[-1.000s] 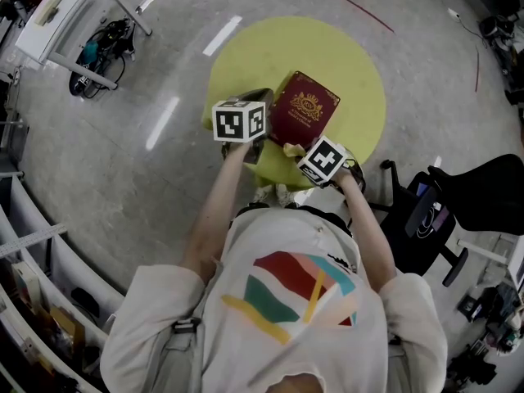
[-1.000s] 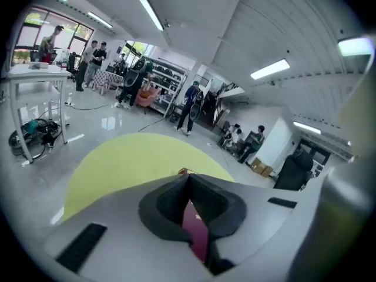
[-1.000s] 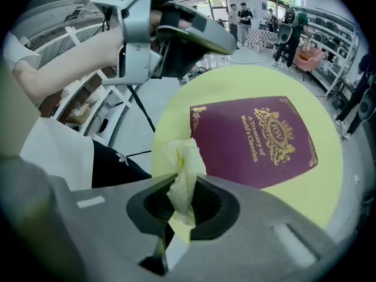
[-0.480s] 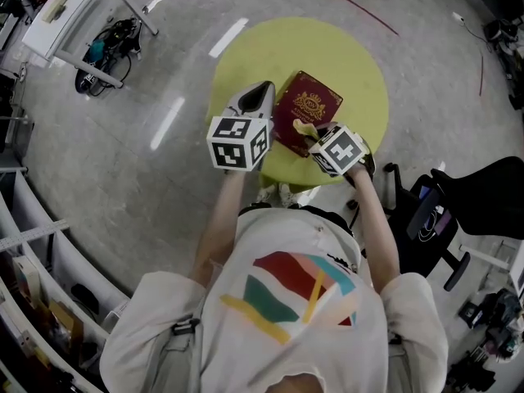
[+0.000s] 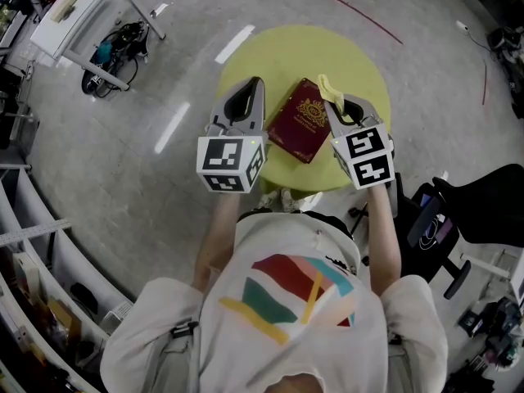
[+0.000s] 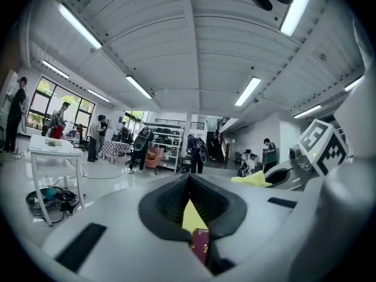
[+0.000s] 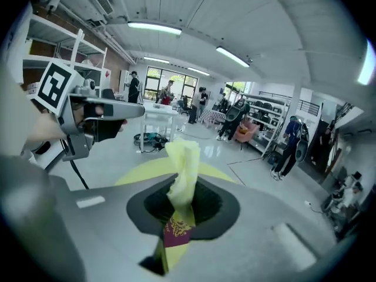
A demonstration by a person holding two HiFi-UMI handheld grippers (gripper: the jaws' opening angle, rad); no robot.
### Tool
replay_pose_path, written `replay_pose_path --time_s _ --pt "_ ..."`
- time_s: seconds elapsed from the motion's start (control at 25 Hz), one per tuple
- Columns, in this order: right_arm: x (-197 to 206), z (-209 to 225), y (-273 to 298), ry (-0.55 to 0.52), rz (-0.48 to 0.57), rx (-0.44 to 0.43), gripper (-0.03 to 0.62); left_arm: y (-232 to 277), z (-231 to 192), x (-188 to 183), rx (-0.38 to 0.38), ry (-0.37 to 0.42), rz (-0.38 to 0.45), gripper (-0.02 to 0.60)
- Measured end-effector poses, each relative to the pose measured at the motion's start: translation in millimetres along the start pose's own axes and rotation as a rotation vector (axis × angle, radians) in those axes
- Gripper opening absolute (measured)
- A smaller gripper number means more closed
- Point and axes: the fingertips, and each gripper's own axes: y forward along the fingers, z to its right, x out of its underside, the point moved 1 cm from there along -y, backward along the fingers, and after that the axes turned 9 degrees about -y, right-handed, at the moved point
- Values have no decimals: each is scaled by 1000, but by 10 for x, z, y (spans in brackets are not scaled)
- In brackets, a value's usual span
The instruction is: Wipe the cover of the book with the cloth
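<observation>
The left tool (image 5: 255, 84), closed and empty, and the right tool (image 5: 334, 103), pinching the yellow cloth (image 5: 327, 85), are lifting off the book (image 5: 301, 123) lying on the round desk (image 5: 348, 56); wiping is probably ending.

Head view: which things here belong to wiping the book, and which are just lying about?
For the job: dark red book; yellow cloth; right gripper, jaws shut on the cloth; left gripper, jaws shut, empty; round yellow table under the book.
Just lying about: white table; cables beneath it; black chair.
</observation>
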Motion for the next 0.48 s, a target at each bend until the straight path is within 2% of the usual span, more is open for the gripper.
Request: replay_pose_path --time_s 0.12,0.24,0.36,0.48 --pt "-120 69 -75 -17 28 29 28 -5 25 -95 1 -8 25 15" --pt "-102 159 -8 -37 8 47 28 -22 41 -132 -1 -8 38 15" --pt "66 251 266 -76 -71 48 28 -83 12 -145 -11 -20 46 15" --pt "347 323 689 -144 -195 -8 28 -164 -29 -122 -36 -28 47 15"
